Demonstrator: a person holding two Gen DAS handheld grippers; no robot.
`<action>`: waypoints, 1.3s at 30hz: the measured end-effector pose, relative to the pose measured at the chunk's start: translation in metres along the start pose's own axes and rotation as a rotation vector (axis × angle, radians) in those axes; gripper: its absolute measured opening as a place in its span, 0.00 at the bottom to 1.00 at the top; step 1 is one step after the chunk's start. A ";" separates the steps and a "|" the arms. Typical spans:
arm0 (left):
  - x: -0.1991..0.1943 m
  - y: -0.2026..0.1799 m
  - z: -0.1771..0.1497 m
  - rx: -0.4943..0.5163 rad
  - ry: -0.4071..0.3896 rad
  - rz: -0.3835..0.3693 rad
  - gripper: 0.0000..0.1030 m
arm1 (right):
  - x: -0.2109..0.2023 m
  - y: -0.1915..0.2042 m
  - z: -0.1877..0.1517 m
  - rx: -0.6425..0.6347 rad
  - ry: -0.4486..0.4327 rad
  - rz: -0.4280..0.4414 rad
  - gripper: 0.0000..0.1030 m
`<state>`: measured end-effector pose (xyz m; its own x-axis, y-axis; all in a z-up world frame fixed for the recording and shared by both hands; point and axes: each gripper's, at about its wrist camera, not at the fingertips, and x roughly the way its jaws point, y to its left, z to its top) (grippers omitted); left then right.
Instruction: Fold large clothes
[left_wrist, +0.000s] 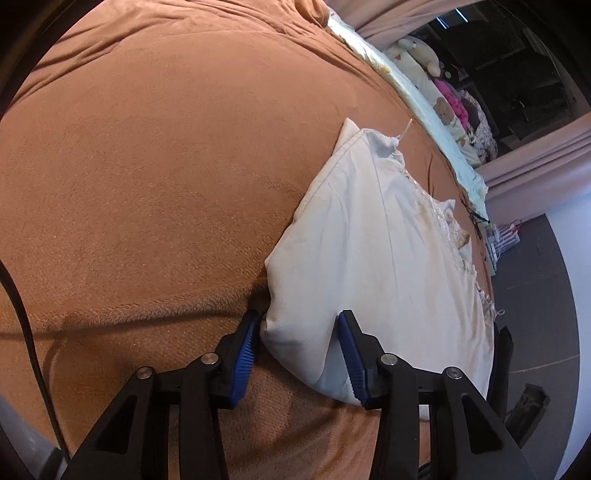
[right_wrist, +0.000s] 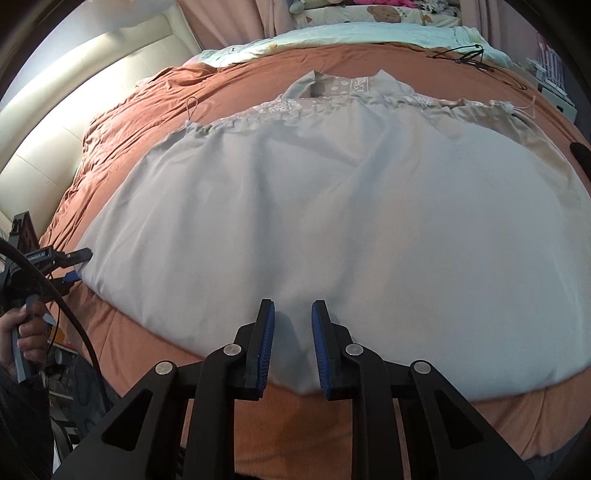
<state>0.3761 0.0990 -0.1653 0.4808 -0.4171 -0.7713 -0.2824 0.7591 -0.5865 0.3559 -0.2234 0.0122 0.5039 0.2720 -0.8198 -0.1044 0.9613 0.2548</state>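
A: We log one garment, a pale cream dress (right_wrist: 314, 206), lying flat on the rust-brown blanket (right_wrist: 147, 107) that covers the bed. Its long axis runs away from our right gripper (right_wrist: 292, 306): hem nearest us, gathered lace waist and neckline at the far end, toward the pale bedding along the far edge.

B: Agreed. From the left wrist view we see the same dress (left_wrist: 369, 240) edge-on, stretching from the near corner up and to the right, with a drawstring knot at its far tip.

A: Count, then: one dress, one blanket, two grippers. A cream padded headboard (right_wrist: 92, 103) stands off to the left.

B: Our left gripper (left_wrist: 299, 323) sits at the hem's left corner. Its blue pads (left_wrist: 245, 354) are spread wide, the corner fabric lying between them, not pinched.

A: Our right gripper's jaws are parted by a narrow gap over the middle of the near hem; cloth lies between and below the pads, but we see no squeeze.

B: In the right wrist view our left gripper (right_wrist: 75, 264) shows at the dress's left corner, touching the edge.
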 end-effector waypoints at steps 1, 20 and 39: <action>-0.001 0.001 -0.001 -0.007 -0.005 0.001 0.40 | 0.005 -0.002 0.005 0.008 0.008 -0.002 0.17; -0.010 0.027 -0.004 -0.239 -0.012 -0.083 0.37 | 0.114 -0.021 0.143 0.094 0.060 -0.102 0.08; -0.008 0.028 -0.003 -0.298 -0.012 -0.076 0.33 | 0.128 -0.036 0.174 0.107 0.058 -0.068 0.06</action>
<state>0.3615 0.1219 -0.1764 0.5191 -0.4602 -0.7202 -0.4752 0.5450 -0.6908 0.5734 -0.2307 -0.0128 0.4556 0.2115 -0.8647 0.0220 0.9684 0.2485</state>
